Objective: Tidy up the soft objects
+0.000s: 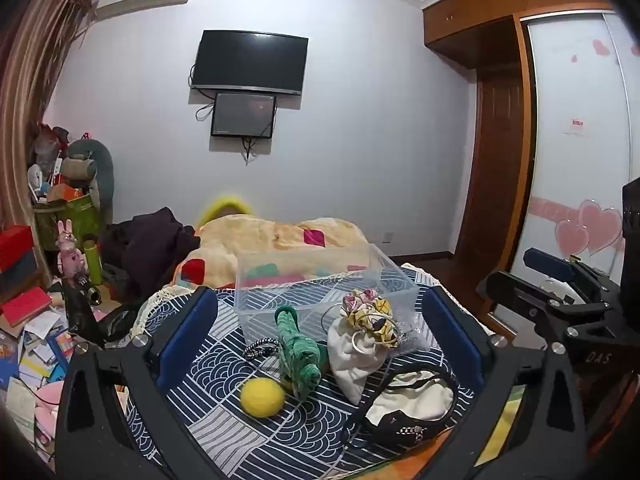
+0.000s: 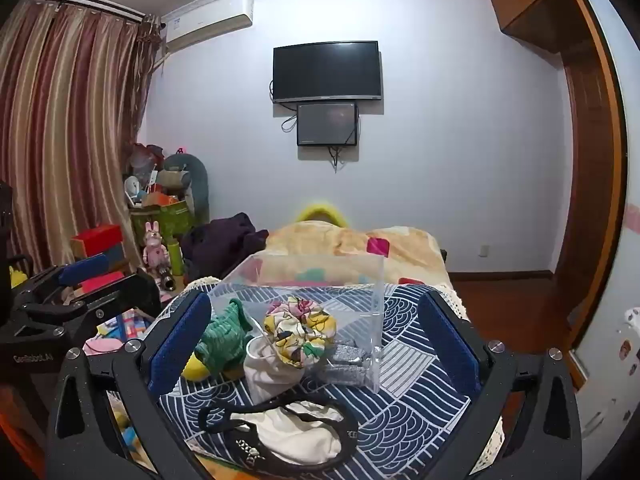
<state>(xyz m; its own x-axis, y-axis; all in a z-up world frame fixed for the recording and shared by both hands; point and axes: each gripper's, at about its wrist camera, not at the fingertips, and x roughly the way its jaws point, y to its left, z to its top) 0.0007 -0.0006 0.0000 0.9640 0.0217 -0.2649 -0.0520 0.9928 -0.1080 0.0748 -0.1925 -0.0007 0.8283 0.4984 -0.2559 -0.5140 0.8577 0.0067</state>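
A clear plastic box (image 1: 320, 280) (image 2: 312, 284) stands empty on the blue patterned cloth (image 1: 248, 432). In front of it lie a yellow ball (image 1: 262, 397), a green knitted toy (image 1: 298, 350) (image 2: 224, 334), a black-white braided band (image 1: 260, 347), a white pouch (image 1: 356, 360) (image 2: 268, 368) with a floral scrunchie (image 1: 370, 314) (image 2: 300, 330) on top, and a white bag with black strap (image 1: 412, 404) (image 2: 288, 432). My left gripper (image 1: 320, 344) is open and empty, fingers either side of the pile. My right gripper (image 2: 316, 344) is open and empty too.
A peach blanket (image 1: 276, 244) and a dark garment (image 1: 148, 248) lie behind the box. Books and toys clutter the floor at the left (image 1: 36, 344). A wooden wardrobe (image 1: 500, 160) stands at the right. The right gripper shows in the left wrist view (image 1: 560, 300).
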